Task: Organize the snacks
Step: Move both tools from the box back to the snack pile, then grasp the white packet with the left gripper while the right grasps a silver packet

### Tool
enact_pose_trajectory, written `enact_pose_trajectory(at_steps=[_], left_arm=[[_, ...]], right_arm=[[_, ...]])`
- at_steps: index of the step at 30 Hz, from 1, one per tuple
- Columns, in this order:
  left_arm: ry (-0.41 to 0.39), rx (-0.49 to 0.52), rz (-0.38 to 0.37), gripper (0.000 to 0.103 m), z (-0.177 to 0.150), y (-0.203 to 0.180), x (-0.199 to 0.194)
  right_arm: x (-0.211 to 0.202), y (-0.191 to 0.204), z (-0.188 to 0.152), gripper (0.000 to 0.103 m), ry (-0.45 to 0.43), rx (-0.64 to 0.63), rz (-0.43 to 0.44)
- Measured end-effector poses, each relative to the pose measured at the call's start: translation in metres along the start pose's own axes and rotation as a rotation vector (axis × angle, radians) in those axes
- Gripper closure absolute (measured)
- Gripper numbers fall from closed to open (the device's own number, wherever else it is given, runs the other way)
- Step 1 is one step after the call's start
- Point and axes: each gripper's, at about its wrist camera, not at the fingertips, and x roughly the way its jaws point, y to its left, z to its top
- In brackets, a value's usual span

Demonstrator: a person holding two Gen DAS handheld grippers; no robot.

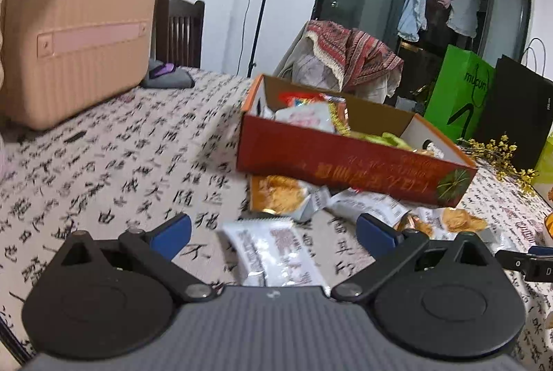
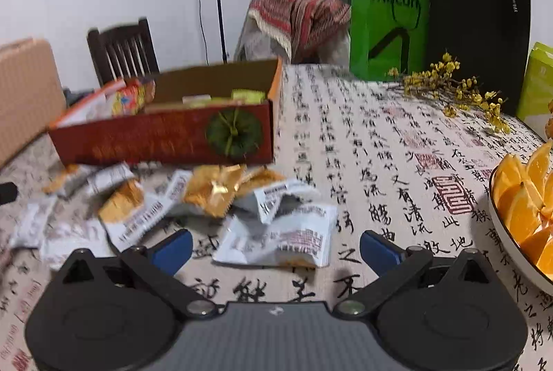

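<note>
A red cardboard box (image 1: 345, 160) (image 2: 162, 136) with snack packs inside stands on the calligraphy tablecloth. Several white and gold snack packets (image 1: 280, 194) (image 2: 207, 191) lie loose in front of it. My left gripper (image 1: 273, 232) is open, above a white packet (image 1: 273, 250) that lies between its blue fingertips. My right gripper (image 2: 276, 248) is open too, hovering over another white packet (image 2: 283, 239). The right gripper's tip (image 1: 525, 262) shows at the right edge of the left wrist view.
A pink case (image 1: 72, 36) stands at the back left. A bowl of orange slices (image 2: 522, 208) sits at the right edge, with a yellow flower sprig (image 2: 456, 91) behind it. Green (image 2: 387, 22) and black bags (image 2: 480, 25) stand at the back. Chairs line the far side.
</note>
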Motion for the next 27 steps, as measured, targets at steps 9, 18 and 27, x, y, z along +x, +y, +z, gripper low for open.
enact_pose_trajectory(at_steps=[9,18,27], left_arm=[[0.028,-0.049,-0.017,0.000,-0.004,0.011,0.008],[0.051,-0.068,-0.040,0.000,-0.003,0.013,0.012],[0.045,-0.086,-0.038,0.000,-0.004,0.016,0.011]], right_arm=[[0.040,0.007,0.015,0.005,0.091,-0.043,-0.034],[0.035,0.007,0.006,0.007,0.052,-0.041,-0.010],[0.024,0.012,0.002,0.036,0.010,-0.060,0.029]])
